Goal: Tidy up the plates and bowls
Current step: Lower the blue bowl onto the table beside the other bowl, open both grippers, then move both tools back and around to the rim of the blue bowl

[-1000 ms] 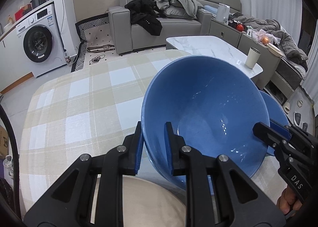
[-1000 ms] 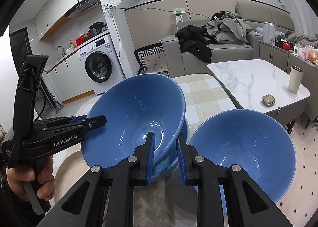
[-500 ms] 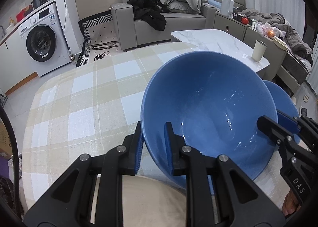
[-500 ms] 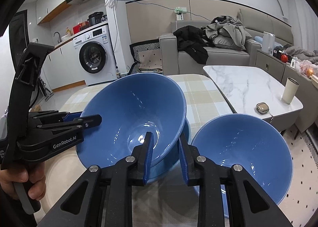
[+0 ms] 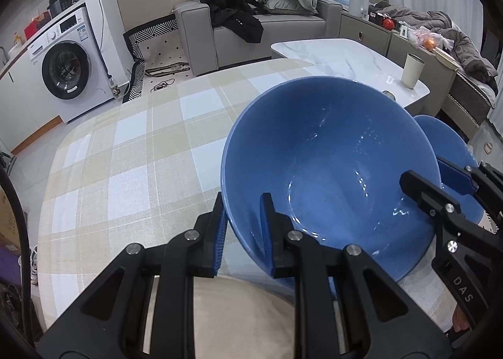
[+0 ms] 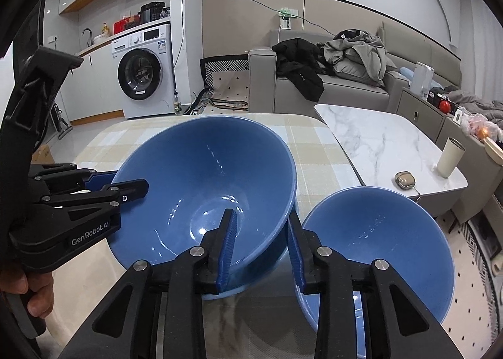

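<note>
Stacking step: large blue bowl [image 6: 201, 189] nested on another on the table [image 5: 132, 151]. Left gripper [image 5: 242, 239] clamps its rim; right gripper [image 6: 261, 246] has just been opening, rim between pads (loose). Next: left releases; the second blue bowl [image 6: 377, 252] sits just beside.

Left black two-finger gripper [image 5: 242, 233] pinching large blue bowl [image 5: 330, 176] rim, fingers [image 5: 267, 233] clamping wall, angling down. Right black two-finger gripper [image 6: 261, 249] straddling opposite rim, blue-padded fingers [image 6: 228, 249] just opening, pads not pressing. Hand [image 6: 28, 293] gripping left handle.
</note>
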The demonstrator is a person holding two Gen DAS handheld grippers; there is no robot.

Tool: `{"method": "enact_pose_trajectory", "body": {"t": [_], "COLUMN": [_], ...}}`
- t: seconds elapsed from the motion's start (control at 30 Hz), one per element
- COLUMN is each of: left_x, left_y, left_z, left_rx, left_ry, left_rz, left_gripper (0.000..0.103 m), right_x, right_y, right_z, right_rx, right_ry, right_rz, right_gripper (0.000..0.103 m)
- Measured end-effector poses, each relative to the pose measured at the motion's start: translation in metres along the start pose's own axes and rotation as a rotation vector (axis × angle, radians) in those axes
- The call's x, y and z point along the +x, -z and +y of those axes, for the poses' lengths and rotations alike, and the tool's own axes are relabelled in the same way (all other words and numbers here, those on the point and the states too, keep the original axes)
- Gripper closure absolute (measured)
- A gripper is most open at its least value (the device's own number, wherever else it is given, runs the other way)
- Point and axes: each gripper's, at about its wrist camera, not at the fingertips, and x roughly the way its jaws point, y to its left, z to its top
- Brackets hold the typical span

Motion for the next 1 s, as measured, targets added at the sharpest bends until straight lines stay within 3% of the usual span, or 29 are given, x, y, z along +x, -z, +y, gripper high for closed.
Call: {"method": "enact_pose_trajectory", "body": {"t": [0.53,0.6,0.63,0.83,0.93,1.0], "left_x": [0.001,-0.005,-0.008,-0.031,-0.043,-0.051], "left_y": [0.008,0.008,0.008,0.013,0.019,0.023], "left_z": [0.012,0.014,0.015,0.016,0.010,0.003], "left_rx": [-0.048,-0.058,-0.068,-0.100,-0.105,-0.101], "left_ry": [0.052,0.061,0.073,0.116,0.121,0.130], "left_rz": [0.010,0.008,0.010,-0.013,-0.028,-0.042], "left_gripper": [0.084,0.073,0.064,0.039,0.024,0.023], "right_x": [-0.007,-0.012,-0.014,-0.041,-0.054,-0.066], "right_y": [-0.001,-0.002,-0.001,-0.001,0.000,0.002], "right_z": [-0.007,-0.010,-0.010,-0.024,-0.029,-0.033], "right_rx": [-0.018,-0.012,-0.006,0.053,0.061,0.066], "right_ry": [0.009,0.005,-0.003,-0.056,-0.054,-0.048], "right_rz": [-0.020,-0.027,-0.031,-0.075,-0.082,-0.088], "right_gripper": [0.068,0.063,0.053,0.025,0.018,0.013]}}
